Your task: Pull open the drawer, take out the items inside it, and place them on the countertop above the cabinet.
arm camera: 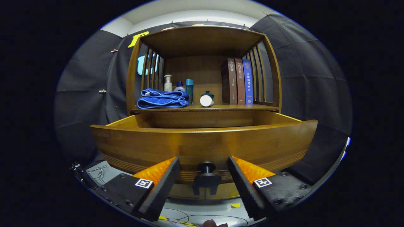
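The wooden drawer (202,142) of the cabinet stands pulled out toward me; its front panel hides what lies inside. Its dark round knob (206,167) sits low on the front, between my fingers but not touched by either. My gripper (203,162) is open, with a wide gap on each side of the knob. Above the drawer is the countertop (221,108), a wooden shelf that carries a folded blue towel (162,100), a white pump bottle (168,83), a blue bottle (189,88), a white cylinder lying on its side (206,101) and a small dark teapot (208,94).
Three upright books (237,81) stand at the countertop's right end. Slatted wooden sides (151,71) and a wooden top (202,36) enclose the shelf. Loose cables (99,171) lie on the light floor below the drawer, to the left of my fingers.
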Demonstrator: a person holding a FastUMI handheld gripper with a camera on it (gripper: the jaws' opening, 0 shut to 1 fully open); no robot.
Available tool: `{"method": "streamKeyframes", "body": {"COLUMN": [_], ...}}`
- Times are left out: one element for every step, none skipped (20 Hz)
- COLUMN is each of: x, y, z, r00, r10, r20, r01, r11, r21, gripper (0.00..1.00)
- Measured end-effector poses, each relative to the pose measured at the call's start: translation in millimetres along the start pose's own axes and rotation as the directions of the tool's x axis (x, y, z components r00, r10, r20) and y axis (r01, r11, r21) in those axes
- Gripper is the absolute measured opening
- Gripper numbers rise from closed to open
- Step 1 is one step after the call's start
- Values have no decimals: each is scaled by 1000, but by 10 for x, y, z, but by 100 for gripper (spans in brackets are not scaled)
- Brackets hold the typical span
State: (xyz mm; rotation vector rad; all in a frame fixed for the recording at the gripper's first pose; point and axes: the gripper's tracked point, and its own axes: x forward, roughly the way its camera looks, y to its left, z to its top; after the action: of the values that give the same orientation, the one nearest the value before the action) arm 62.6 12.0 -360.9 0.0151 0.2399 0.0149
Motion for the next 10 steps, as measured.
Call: {"method": "streamKeyframes", "body": {"x": [34, 85, 136, 202, 248, 323, 412, 499, 555, 637], "y": [6, -2, 6, 6, 8, 4, 5, 5, 7, 0], "z": [16, 18, 65, 95, 61, 113, 90, 127, 122, 137], "r00": [1000, 1000, 1000, 1000, 1000, 1000, 1000, 1000, 1000, 1000], "r10": [0, 0, -1, -3, -2, -2, -4, -4, -4, -4], "r20": [-1, -5, 4, 6, -6, 7, -3, 3, -3, 2], "r01": [0, 0, 1, 3, 2, 2, 4, 4, 4, 4], "r11": [1000, 1000, 1000, 1000, 1000, 1000, 1000, 1000, 1000, 1000], "r21": [1, 2, 9, 6, 6, 3, 5, 0, 0, 1], "gripper": [100, 100, 100, 100, 100, 100, 100, 100, 100, 100]}}
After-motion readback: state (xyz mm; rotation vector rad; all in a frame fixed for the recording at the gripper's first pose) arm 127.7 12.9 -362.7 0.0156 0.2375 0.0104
